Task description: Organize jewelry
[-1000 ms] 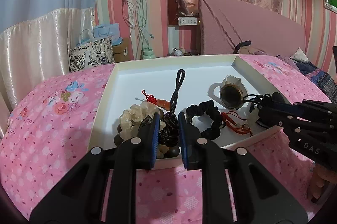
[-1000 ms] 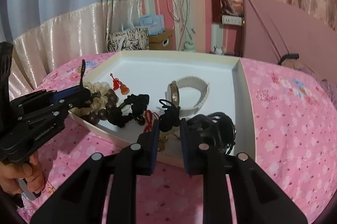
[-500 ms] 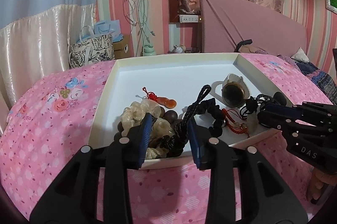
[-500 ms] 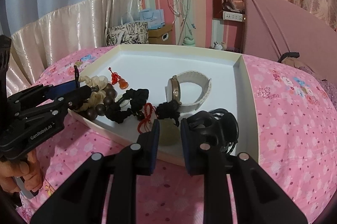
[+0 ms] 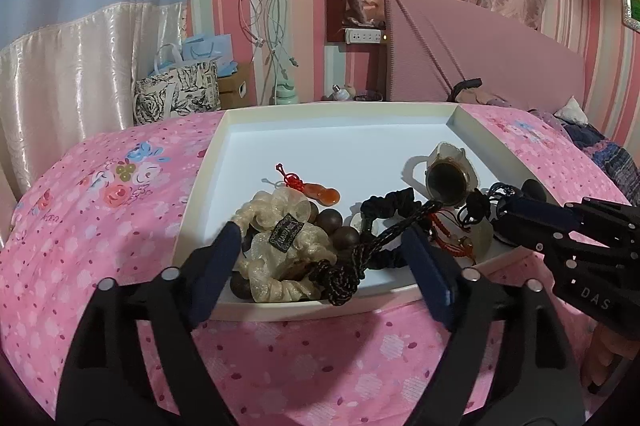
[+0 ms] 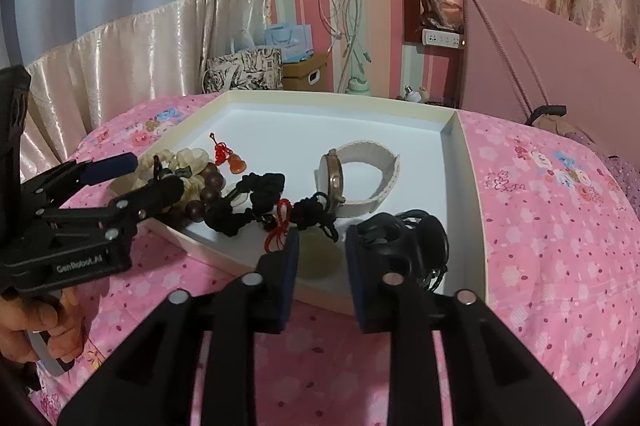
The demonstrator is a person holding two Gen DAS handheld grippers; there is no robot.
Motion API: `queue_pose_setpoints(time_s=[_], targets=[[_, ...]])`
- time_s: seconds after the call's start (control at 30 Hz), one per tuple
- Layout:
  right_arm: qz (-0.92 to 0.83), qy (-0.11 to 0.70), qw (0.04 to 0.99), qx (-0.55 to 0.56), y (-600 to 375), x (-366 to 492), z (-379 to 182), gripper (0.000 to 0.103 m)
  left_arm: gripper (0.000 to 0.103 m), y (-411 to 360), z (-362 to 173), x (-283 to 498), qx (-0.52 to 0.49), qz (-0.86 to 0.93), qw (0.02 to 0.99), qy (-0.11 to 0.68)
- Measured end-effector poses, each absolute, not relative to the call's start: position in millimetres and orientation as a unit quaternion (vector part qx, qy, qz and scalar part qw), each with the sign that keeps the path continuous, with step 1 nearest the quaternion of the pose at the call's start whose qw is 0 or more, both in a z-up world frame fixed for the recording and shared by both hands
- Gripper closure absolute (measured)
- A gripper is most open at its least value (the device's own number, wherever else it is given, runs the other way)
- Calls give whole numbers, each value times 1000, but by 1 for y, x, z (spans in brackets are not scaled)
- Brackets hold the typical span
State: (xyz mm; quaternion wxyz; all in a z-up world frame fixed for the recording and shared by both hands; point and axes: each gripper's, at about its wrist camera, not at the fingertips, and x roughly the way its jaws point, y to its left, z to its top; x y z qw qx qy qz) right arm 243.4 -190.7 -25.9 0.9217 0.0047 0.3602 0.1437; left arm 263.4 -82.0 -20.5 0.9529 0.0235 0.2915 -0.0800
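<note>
A: Where's the jewelry?

B: Heaped at the tray's (image 5: 202, 181) 6 o'clock edge.

A: The 2 tongs?

B: Left gripper (image 5: 324, 258) has just opened wide, cord (image 5: 340, 276) loose between. Right gripper (image 6: 322, 258) has been parting slightly, pads clear of the pale pendant (image 6: 320, 258).

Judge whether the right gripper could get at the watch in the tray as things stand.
Probably yes. The watch stands on its edge just beyond the right gripper, whose jaws have been opening; only a pale pendant and black cords lie between.
</note>
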Motion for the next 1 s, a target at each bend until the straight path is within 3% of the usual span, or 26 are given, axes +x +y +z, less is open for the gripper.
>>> queue_pose_setpoints(time_s=[0.27, 0.43, 0.7, 0.77, 1.0], targets=[[147, 356, 923, 12, -194, 243, -24, 73, 15, -70, -14, 259, -9, -105, 956, 272], [151, 350, 924, 24, -200, 241, -22, 69, 10, -31, 24, 249, -67, -83, 969, 223], [133, 338, 930, 63, -223, 224, 0, 37, 6, -6, 40, 244, -42, -38, 972, 230], [122, 324, 936, 57, -227, 206, 9, 20, 3, -4, 40, 226, -22, -36, 974, 222], [136, 299, 943, 44, -213, 150, 16, 14, 3, 7, 14, 164, -39, -47, 971, 233]])
